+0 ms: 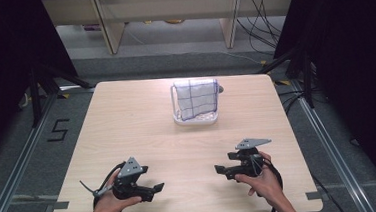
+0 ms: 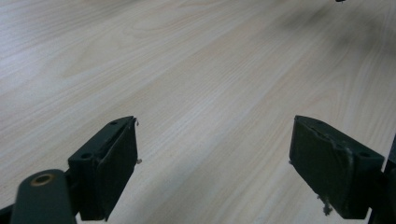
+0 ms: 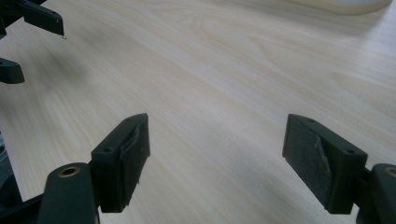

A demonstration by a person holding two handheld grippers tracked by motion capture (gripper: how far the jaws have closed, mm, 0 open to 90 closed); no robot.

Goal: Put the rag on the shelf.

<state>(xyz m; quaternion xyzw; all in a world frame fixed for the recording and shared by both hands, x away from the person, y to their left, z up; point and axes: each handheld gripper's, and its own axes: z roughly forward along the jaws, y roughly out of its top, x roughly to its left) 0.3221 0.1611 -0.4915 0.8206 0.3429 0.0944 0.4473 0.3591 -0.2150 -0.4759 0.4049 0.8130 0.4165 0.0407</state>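
Note:
A white cloth with a blue grid pattern (image 1: 196, 97) hangs over a small white rack (image 1: 195, 118) at the middle of the table's far half. My left gripper (image 1: 154, 190) is held low near the front left, pointing right. Its jaws (image 2: 215, 128) are open, with bare wood between them. My right gripper (image 1: 221, 172) is held near the front right, pointing left toward the other one. It is open too (image 3: 217, 123), and nothing lies between its pads. The left gripper's black jaw tips (image 3: 42, 17) show at the top left of the right gripper view.
The light wooden table (image 1: 142, 124) has rounded corners and stands on grey floor. The rack's white base (image 3: 348, 4) is at the top right of the right gripper view. Dark stands (image 1: 49, 80) and cables (image 1: 262, 18) surround the table.

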